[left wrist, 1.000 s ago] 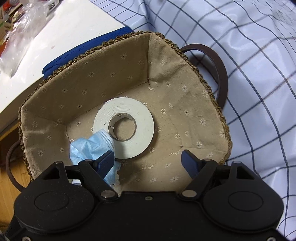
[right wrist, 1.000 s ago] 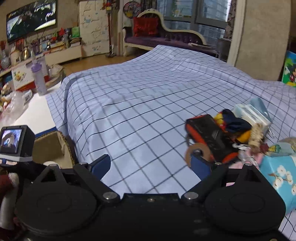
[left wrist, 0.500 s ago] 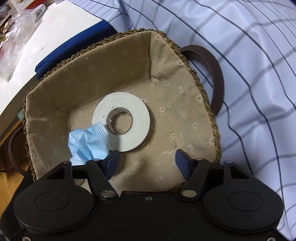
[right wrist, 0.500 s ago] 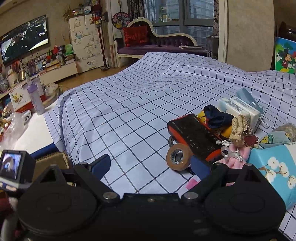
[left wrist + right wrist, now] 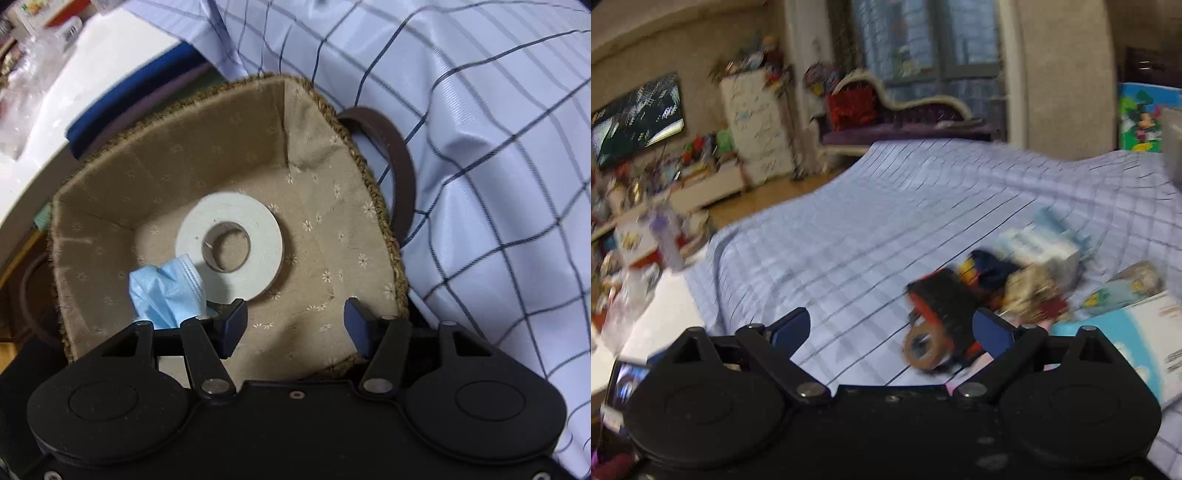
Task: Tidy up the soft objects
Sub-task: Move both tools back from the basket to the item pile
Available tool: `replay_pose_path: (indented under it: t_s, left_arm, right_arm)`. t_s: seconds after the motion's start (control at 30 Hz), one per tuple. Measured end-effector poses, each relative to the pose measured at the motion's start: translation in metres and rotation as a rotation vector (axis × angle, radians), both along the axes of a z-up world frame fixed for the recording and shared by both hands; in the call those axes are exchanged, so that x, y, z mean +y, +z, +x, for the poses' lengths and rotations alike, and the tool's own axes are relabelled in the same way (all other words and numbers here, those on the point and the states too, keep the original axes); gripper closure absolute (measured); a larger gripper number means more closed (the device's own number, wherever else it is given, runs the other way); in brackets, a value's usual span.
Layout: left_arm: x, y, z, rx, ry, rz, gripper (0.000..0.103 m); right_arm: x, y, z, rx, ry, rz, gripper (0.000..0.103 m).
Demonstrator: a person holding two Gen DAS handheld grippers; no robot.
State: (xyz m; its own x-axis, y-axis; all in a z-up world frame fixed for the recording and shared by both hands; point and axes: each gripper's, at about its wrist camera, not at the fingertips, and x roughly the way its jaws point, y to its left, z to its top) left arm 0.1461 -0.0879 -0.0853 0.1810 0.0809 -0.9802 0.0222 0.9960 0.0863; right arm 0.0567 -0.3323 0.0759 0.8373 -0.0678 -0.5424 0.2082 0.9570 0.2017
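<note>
- Left wrist view: my left tool (image 5: 291,325) sits at the lower centre of the frame, pointing steeply down into the lined basket (image 5: 376,192). Its jaws stand partly apart with nothing between them; they have just opened a little after closing.
- The blue face mask (image 5: 168,291) lies crumpled inside the basket, at the lower left of the floor, just beside the outer side of the tool's left finger (image 5: 232,323). Whether mask and finger touch I cannot tell.
- A white tape roll (image 5: 258,236) lies flat in the middle of the basket floor, its lower-left edge overlapped by the mask.
- The basket's dark brown handle (image 5: 400,173) arches at its right side, over the checked bedsheet (image 5: 480,166) that fills the right of the frame.
- Right wrist view (blurred): my right tool (image 5: 890,326) is at the lower centre, jaws wide, holding nothing.
- Beyond it on the sheet, right of centre, lies a pile: a brown tape roll (image 5: 923,349), a black and orange case (image 5: 942,302), a white box (image 5: 1043,251). Finer detail is lost to blur.
</note>
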Motion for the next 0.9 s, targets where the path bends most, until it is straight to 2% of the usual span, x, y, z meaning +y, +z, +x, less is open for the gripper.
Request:
replay_pose_path:
  t_s: [0.03,0.1,0.23,0.33,0.4,0.47,0.6,0.7,0.8,0.9]
  left_arm:
    - [-0.002,0.005,-0.003,-0.019,-0.005,0.012,0.037]
    - [-0.008,0.018,-0.014,-0.068,-0.02,0.041,0.033]
    - [-0.016,0.046,-0.034,-0.163,-0.042,0.069,0.029]
    - [-0.02,0.069,-0.045,-0.234,-0.063,0.062,0.026]
    - [-0.03,0.076,-0.051,-0.277,-0.093,0.05,0.024]
    - [-0.043,0.089,-0.057,-0.309,-0.136,0.026,0.019]
    - [-0.071,0.108,-0.065,-0.349,-0.232,-0.053,0.018]
    - [-0.097,0.12,-0.074,-0.367,-0.297,-0.108,0.017]
    - [-0.119,0.124,-0.08,-0.379,-0.351,-0.145,0.017]
    - [-0.136,0.127,-0.086,-0.383,-0.394,-0.178,0.017]
  right_arm:
    - [-0.01,0.004,-0.004,-0.016,-0.029,0.006,0.004]
    - [-0.031,0.011,-0.012,-0.043,-0.095,0.019,0.004]
    - [-0.077,0.015,-0.027,-0.062,-0.256,0.017,0.003]
    - [-0.106,0.011,-0.034,-0.02,-0.377,-0.019,0.003]
    - [-0.126,0.006,-0.039,0.007,-0.43,-0.001,0.003]
    - [-0.146,0.003,-0.044,0.035,-0.493,0.014,0.003]
    - [-0.183,-0.004,-0.055,0.106,-0.631,0.032,0.003]
    - [-0.215,-0.009,-0.064,0.162,-0.711,0.105,0.003]
    - [-0.237,-0.015,-0.063,0.216,-0.742,0.172,0.003]
    - [-0.245,-0.016,-0.048,0.257,-0.724,0.176,0.002]
